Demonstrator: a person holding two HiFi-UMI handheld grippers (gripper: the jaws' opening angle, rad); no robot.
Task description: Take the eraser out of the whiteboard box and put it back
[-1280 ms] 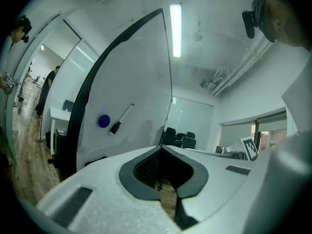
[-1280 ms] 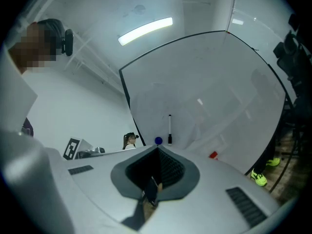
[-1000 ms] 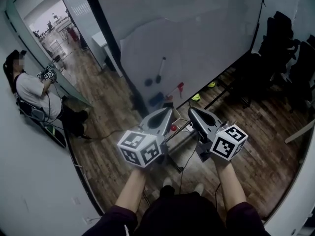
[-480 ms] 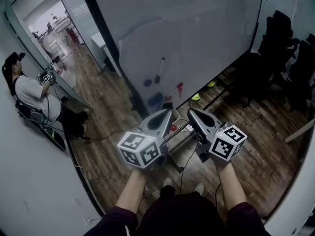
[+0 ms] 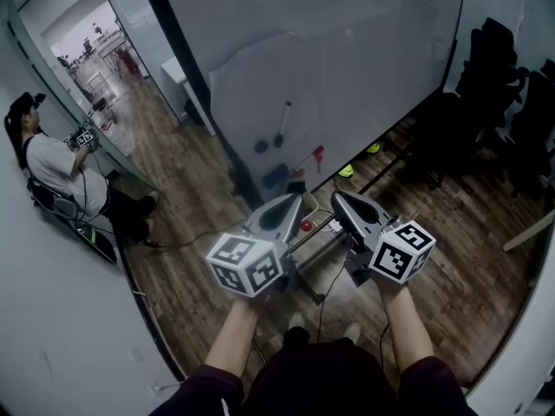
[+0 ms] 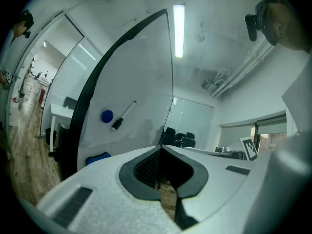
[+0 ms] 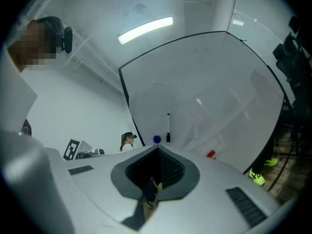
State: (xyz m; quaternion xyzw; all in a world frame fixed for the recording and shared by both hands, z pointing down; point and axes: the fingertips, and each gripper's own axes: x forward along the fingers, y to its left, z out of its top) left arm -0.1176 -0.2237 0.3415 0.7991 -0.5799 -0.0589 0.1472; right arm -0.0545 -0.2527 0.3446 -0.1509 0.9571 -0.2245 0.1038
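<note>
- Blue block-shaped eraser (image 5: 276,176) sits at the foot of the large white whiteboard (image 5: 347,59), apart from both grippers; whether it rests in a box cannot be made out.
- Just above it on the board are a round blue magnet (image 5: 262,146) and a white marker pen with a black cap (image 5: 283,125), the pen hanging cap-down beside the magnet.
- A small red-tipped object (image 5: 317,153) lies to the right of the eraser along the board's lower part, too small to identify.
- The pale grey left gripper (image 6: 161,147) is held level, pointing toward the board, its jaws pressed together at the tips with nothing between them.
- The matching right gripper (image 7: 157,148) is raised alongside it, tips also meeting and empty, with the magnet and marker showing just over its nose.
- Both tools sit side by side in front of the person's bare forearms (image 5: 236,336), each carrying its cube of black-and-white square markers toward the camera.
- A small red ball (image 5: 305,225) shows in the gap between the two grippers, low near the board's stand.
- Brown wood-plank flooring (image 5: 199,224) spreads beneath, with a pair of yellow-green shoes (image 5: 346,171) by the board's base.
- Black office chairs (image 5: 494,85) are stacked to the right.
- A second person in a light shirt (image 5: 61,167) sits against the wall at far left, well apart from the board.
</note>
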